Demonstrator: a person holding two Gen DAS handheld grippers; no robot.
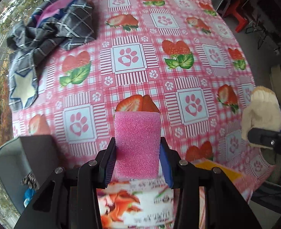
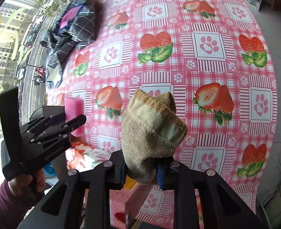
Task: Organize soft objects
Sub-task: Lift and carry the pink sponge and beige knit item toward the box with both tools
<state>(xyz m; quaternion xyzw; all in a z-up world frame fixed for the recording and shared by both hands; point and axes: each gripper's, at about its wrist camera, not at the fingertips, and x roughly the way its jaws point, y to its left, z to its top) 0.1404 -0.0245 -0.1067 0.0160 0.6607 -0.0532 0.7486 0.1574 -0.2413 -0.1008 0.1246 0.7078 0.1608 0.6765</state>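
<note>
1. Pink sponge [image 1: 137, 143] stands upright between our left gripper [image 1: 138, 161] fingers, which press against its two sides; the block rises above the fingertips, held over the near part of the strawberry tablecloth [image 1: 178, 28].
2. Our right gripper [image 2: 141, 168] is clamped on a beige sock [image 2: 152, 131], bunched into a lump with its lighter cuff folded on top; we hold it above the cloth too.
3. In the right wrist view, our left gripper sits to the left with the sponge in it, well apart from the sock.
4. A dark plaid cloth [image 1: 52, 28] with star patches lies crumpled at the far left of the table, near the window.
5. A printed packet [image 1: 136, 204] shows blurred just under our left gripper, and a grey bin [image 1: 16, 162] sits at its left.
</note>
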